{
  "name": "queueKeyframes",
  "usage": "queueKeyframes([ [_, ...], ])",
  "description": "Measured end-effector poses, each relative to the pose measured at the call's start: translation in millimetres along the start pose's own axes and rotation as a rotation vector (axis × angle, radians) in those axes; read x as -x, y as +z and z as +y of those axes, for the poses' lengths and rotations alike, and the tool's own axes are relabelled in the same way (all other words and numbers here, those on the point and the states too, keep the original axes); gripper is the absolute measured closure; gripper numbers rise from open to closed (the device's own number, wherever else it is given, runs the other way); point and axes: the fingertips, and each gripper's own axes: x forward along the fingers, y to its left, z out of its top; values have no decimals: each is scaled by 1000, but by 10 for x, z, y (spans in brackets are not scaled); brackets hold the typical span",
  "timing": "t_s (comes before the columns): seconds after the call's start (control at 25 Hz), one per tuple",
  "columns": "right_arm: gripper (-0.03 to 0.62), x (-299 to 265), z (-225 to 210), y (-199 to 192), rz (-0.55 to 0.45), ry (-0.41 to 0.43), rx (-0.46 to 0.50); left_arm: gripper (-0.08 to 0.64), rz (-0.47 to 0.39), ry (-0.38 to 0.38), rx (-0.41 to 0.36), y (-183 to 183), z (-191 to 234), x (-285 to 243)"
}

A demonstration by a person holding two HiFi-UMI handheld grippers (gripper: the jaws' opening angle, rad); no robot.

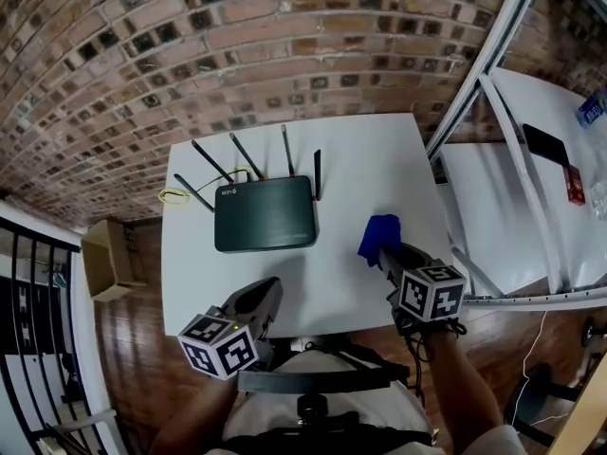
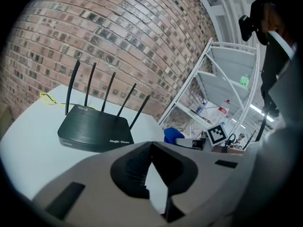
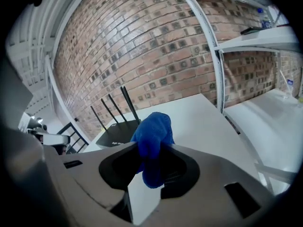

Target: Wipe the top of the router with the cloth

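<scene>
Right hand-held gripper (image 3: 151, 148): jaws clamped narrow on the blue cloth (image 3: 152, 135). The cloth bunches up above the jaw tips and hangs down between them. In the head view this hand-held gripper (image 1: 386, 251) sits over the right part of the white desk (image 1: 360, 154), with the cloth (image 1: 379, 234) to the right of the router (image 1: 264, 213) and apart from it.

Left hand-held gripper (image 2: 150, 146): jaw tips together, nothing between them. In the head view it (image 1: 269, 294) is at the near edge of the desk, in front of the router and not touching it.

Router: black, lying flat on the left half of the desk, with five antennas raised along its rear edge. A yellow cable (image 1: 174, 195) lies at its rear left corner.

Cardboard box (image 1: 107, 257): on the wooden floor left of the desk, top open; its contents cannot be made out.
</scene>
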Motion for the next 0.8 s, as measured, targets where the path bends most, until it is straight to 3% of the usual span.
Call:
queueKeyframes([
  [0.32, 463, 253, -71, -214, -84, 81, -159, 529, 5, 41, 14, -82, -85, -10],
  [0.8, 477, 296, 263, -381, -55, 117, -116, 529, -20, 46, 39, -179, -125, 173],
])
